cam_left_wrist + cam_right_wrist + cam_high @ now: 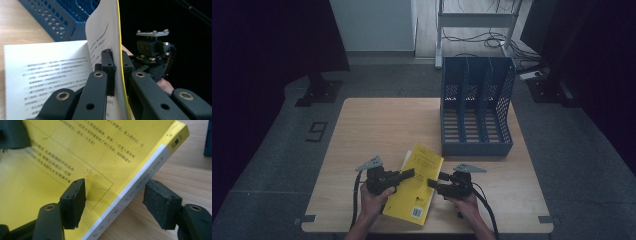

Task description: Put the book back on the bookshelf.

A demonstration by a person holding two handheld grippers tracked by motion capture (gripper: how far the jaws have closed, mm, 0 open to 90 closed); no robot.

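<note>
My left gripper (408, 174) was clenched on the front cover of the yellow book (416, 192), its pads pinching the thin cover from both sides. In the left gripper view the cover (119, 37) stood lifted almost upright, with the printed pages (47, 72) lying flat beneath it. I judged that I held it this way to keep the book propped open at its left edge while the other hand came in.

The book itself lay near the front edge of the wooden table (367, 130), between my two hands and angled a little toward the far right.

My right gripper (435, 181) sat at the book's spine side. In the right gripper view its jaws straddled the spine edge (140, 187), one pad over the yellow cover, the other out over the table, neither pressing on the book. They were released, with the spine between them, placed as if to take hold there.

Further right and back, the blue file rack (476, 107) stood upright on the table. Its slots faced me, and I saw nothing in them.
</note>
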